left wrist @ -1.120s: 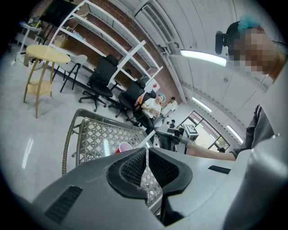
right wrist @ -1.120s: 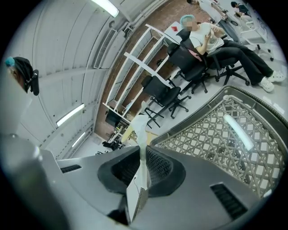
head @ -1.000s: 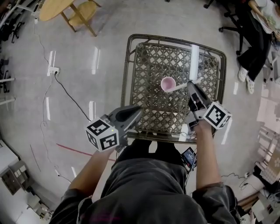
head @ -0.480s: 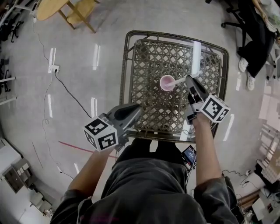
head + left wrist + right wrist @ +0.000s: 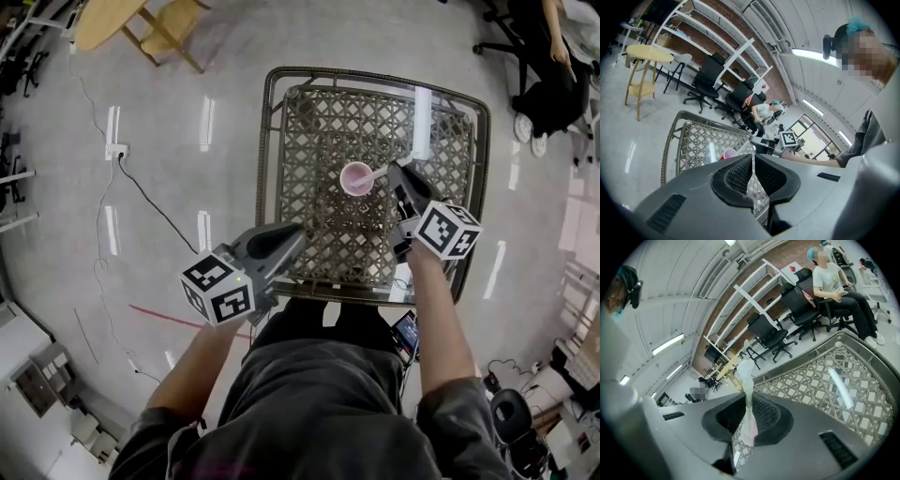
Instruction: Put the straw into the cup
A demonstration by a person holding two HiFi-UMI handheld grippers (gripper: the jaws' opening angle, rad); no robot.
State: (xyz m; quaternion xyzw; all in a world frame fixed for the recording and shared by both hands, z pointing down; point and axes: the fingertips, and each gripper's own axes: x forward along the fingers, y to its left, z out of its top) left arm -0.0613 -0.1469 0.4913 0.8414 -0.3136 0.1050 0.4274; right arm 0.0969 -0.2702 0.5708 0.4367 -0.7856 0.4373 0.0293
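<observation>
straw (image 5: 378, 173) in right gripper (image 5: 394, 170) reaches cup (image 5: 351, 181), its tip indistinct.

place: office-lab | evidence: swivel chairs (image 5: 769, 337), white shelving racks (image 5: 723, 55), floor power strip (image 5: 112, 147)

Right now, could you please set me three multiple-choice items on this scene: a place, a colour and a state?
1. Where does the cup stand? A on the floor; B on the lattice table; C on a chair.
2. What colour is the cup? A pink; B green; C black.
3. What does the right gripper hold in its jaws? A nothing; B the cup; C the straw.
Answers: B, it stands on the lattice table; A, its rim is pink; C, the jaws are shut on the straw.
</observation>
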